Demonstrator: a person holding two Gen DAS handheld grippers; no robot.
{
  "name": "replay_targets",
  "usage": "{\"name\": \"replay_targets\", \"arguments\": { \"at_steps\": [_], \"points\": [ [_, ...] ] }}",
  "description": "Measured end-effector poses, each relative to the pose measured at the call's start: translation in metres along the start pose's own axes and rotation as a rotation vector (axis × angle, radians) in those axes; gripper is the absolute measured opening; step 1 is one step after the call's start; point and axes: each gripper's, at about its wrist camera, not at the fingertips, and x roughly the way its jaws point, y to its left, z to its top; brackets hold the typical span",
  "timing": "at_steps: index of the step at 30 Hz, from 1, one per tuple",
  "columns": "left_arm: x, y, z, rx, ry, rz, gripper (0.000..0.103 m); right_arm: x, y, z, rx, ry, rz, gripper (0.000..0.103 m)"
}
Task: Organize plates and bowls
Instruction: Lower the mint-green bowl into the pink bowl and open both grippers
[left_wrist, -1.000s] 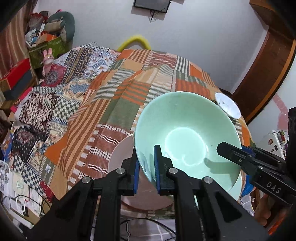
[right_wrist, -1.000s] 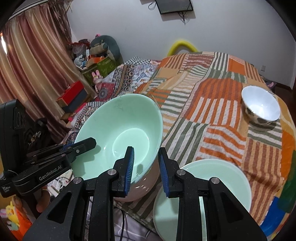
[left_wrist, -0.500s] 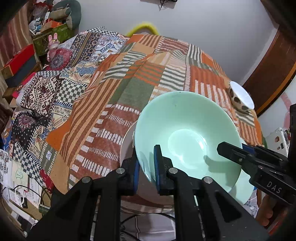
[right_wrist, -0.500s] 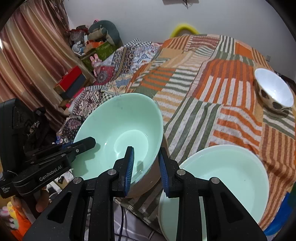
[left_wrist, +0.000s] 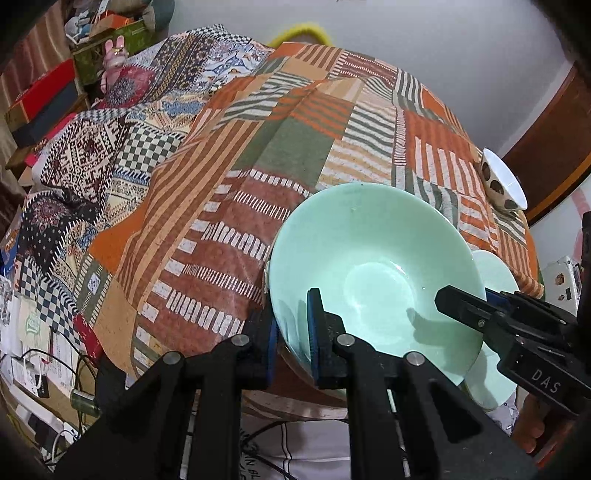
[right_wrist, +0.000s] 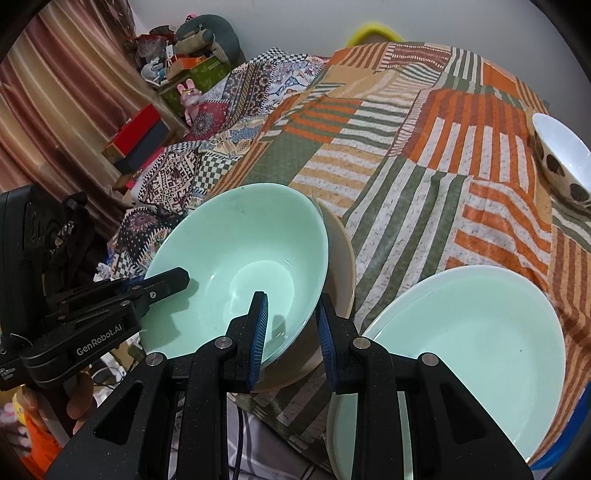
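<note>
Both grippers grip one green bowl (left_wrist: 373, 266).
Left gripper (left_wrist: 291, 332) and right gripper (right_wrist: 291, 328) jaws clamp its rim; green plate (right_wrist: 465, 339) at three o'clock.

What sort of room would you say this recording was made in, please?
Probably a lived-in bedroom or family room at home, not a kitchen. The dishes sit on a patchwork striped cloth, curtains hang at the left, and stuffed toys and stacked boxes crowd the corner.

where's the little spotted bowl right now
The spotted bowl sits alone at the far right edge of the striped cloth, beyond the green plate.
</note>
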Motion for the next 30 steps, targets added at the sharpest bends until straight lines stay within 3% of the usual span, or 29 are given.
{"name": "replay_targets", "arguments": {
  "at_steps": [12,22,26,30],
  "points": [
    [0.011,0.003,0.003,-0.026,0.001,-0.018,0.012,0.007,-0.002,0.001,0.016,0.014,0.006,0.027],
    [0.018,-0.003,0.003,0.005,0.018,0.013,0.013,-0.004,-0.007,0.0,0.014,0.017,0.027,0.028],
    [0.014,-0.006,0.004,0.019,-0.009,0.042,0.013,-0.019,-0.003,-0.001,-0.021,-0.057,-0.017,0.053],
    [0.011,-0.01,0.005,0.037,-0.011,0.071,0.019,-0.026,-0.003,0.001,-0.038,-0.081,-0.018,0.055]
  ]
}}
